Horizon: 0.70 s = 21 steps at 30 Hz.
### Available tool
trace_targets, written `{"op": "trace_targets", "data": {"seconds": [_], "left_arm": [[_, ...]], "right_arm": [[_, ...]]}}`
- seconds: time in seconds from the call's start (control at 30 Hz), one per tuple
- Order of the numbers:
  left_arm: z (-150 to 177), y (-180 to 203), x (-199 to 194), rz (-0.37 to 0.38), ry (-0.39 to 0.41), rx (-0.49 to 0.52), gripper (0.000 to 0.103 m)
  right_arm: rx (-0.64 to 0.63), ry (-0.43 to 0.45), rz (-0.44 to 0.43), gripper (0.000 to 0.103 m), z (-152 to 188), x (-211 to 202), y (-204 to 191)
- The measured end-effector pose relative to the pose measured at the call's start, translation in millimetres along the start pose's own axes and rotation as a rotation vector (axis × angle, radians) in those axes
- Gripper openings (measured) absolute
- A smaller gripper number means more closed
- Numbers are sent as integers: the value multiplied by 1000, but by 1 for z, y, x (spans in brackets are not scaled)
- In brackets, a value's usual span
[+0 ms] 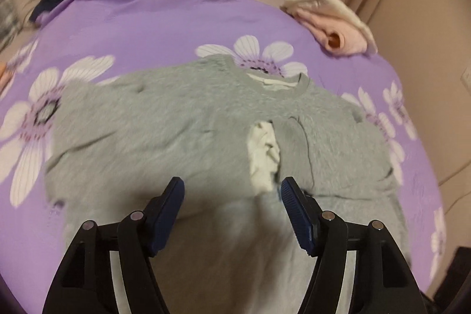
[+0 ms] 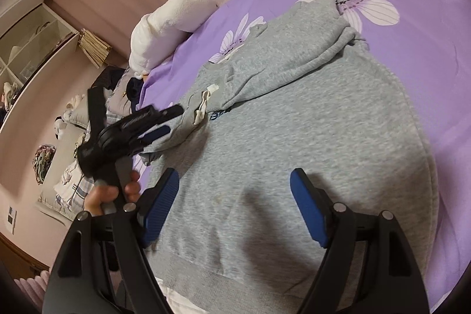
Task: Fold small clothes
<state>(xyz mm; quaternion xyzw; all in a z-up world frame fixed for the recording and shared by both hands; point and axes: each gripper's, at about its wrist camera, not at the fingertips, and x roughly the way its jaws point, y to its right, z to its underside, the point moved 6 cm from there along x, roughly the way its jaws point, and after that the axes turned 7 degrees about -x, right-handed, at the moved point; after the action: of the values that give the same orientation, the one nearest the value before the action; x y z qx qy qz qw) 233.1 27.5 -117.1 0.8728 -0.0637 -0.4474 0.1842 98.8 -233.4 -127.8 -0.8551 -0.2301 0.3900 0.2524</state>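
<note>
Purple floral bedspread [image 1: 164,19] gives me open room beyond the grey sweatshirt [image 1: 164,119], which lies flat mid-bed with both sleeves folded inward. My left gripper [image 1: 232,187] and right gripper [image 2: 235,181] both hover with jaws open, holding nothing. Dark lettering on the chest stays covered by a sleeve; I cannot read it.

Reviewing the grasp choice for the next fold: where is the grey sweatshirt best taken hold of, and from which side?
Probably at the ribbed bottom hem of the grey sweatshirt, coming in from the near edge with the open right gripper. The hem lies flat and nearest, a firm doubled edge. One sleeve is already folded across the chest.
</note>
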Motion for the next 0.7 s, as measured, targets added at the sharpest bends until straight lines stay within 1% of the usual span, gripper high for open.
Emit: {"op": "trace_targets", "data": {"seconds": [0.07,0.1,0.17,0.33,0.43,0.47,0.57,0.7], "left_arm": [[6,-23,-24,14,34,-45,68],[9,-32,-32,9,51,-56,70],[16,-58,-51,-17,84,-85,70],[32,-108,-75,-65,106,-149,70],[40,-130,-81,-73,109,-195,70],[42,-134,-81,-64,106,-208,70],[49,-146,-82,-32,93,-241,70],[55,-157,-82,-6,85,-265,70]], "right_arm": [[-5,-26,-32,79,-4,9,-9],[-13,-40,-49,79,-7,15,-15],[-40,-73,-93,79,-16,30,-31],[-72,-160,-115,79,-34,82,-59],[-35,-201,-136,78,-44,115,-64],[-14,-215,-113,78,-46,127,-63],[0,-233,-44,78,-52,159,-61],[47,-246,-43,77,-56,192,-65]]}}
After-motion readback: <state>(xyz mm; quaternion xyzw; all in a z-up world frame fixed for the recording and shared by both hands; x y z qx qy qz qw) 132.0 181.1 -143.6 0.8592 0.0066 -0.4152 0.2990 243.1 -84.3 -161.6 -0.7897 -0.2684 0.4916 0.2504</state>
